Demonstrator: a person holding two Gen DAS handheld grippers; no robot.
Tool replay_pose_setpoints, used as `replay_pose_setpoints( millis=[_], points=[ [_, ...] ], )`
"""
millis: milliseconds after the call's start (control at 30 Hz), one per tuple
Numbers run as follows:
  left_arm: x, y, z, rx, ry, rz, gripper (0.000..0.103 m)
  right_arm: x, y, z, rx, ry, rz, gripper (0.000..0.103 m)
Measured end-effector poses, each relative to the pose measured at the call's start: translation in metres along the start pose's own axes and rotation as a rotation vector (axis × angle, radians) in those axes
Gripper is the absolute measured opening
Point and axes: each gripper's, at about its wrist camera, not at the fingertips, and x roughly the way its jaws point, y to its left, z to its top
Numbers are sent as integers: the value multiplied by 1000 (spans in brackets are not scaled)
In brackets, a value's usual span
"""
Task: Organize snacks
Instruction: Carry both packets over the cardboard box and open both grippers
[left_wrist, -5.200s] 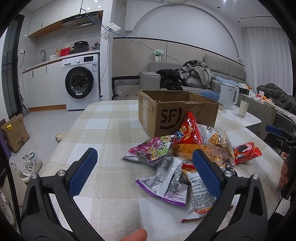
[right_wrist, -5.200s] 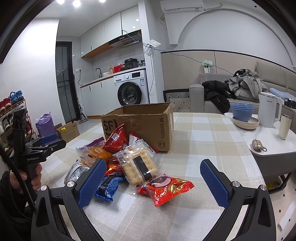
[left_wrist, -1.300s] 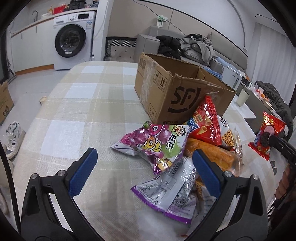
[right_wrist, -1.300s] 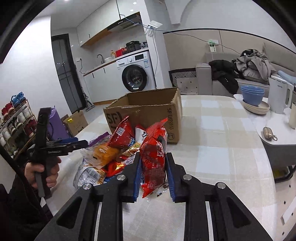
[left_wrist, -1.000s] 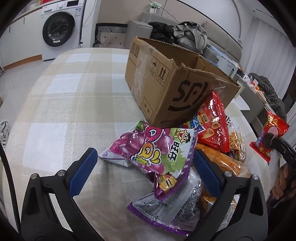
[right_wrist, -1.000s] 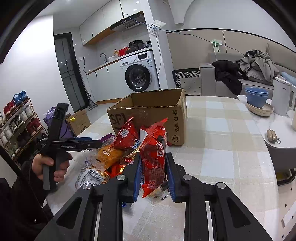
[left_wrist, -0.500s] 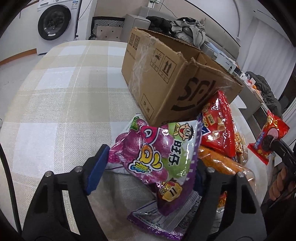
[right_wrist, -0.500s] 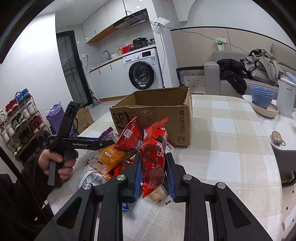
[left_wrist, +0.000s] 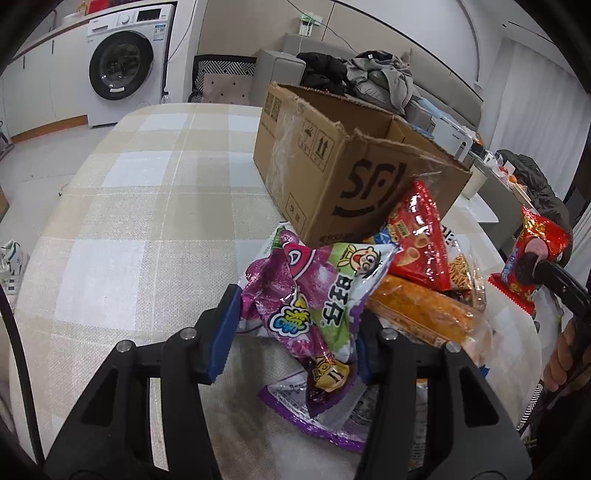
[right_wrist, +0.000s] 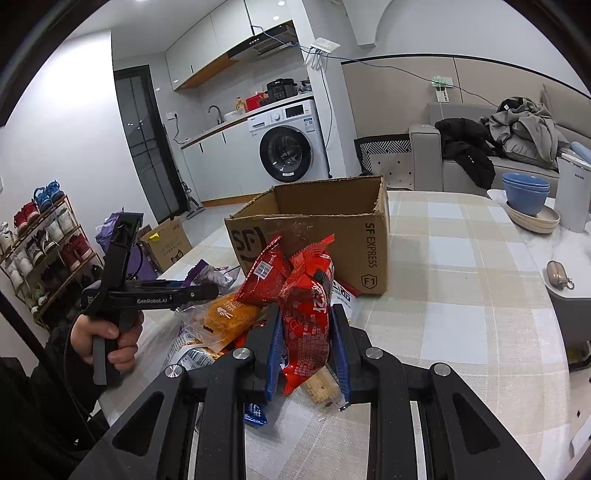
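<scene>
My left gripper (left_wrist: 295, 317) is closing its jaws on a purple snack bag (left_wrist: 314, 295). The blue pads squeeze its crumpled sides at the near edge of the snack pile. The right wrist view shows that gripper (right_wrist: 207, 291) low over the pile, held by a hand. My right gripper (right_wrist: 304, 314) is shut on a red snack bag (right_wrist: 308, 317), which stands upright above the table. The open cardboard box (left_wrist: 351, 177) stands just behind the pile. A red cone-snack bag (left_wrist: 417, 243) and an orange bag (left_wrist: 417, 310) lie against it.
A white-and-purple packet (left_wrist: 332, 410) lies under the purple bag. A cracker pack (right_wrist: 321, 387) and a blue packet (right_wrist: 255, 408) lie below my right gripper. A side table holds blue bowls (right_wrist: 526, 190), a kettle (right_wrist: 572, 192) and a key pouch (right_wrist: 556, 271). Checked tablecloth (left_wrist: 147, 206) stretches left of the box.
The left jaws have closed in from wide apart onto the purple bag, crumpling it. The right gripper keeps the red bag and has hardly moved.
</scene>
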Motion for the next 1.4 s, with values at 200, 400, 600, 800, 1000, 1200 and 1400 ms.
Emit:
replay_pose_setpoints(
  millis=[200,400,600,800,1000,1200,1400],
  points=[
    [-48,-11,-8,6,-78,4,49,-4,3,7,6,-31,7,25],
    [-89,-22,-7,1,-142,-5,49,-4,6,19,17,-60,16,25],
    [-118,-32,0,4,-172,-7,49,-3,7,30,31,-79,26,25],
    [-138,-49,16,17,-199,-23,49,-9,7,47,50,-108,39,25],
    [-149,-64,35,25,-217,-29,49,-13,7,68,81,-144,59,25],
    [-146,-75,56,24,-220,-30,49,-8,1,87,113,-158,50,25],
    [-130,-79,79,23,-214,-21,49,4,-3,101,128,-164,40,25]
  ],
)
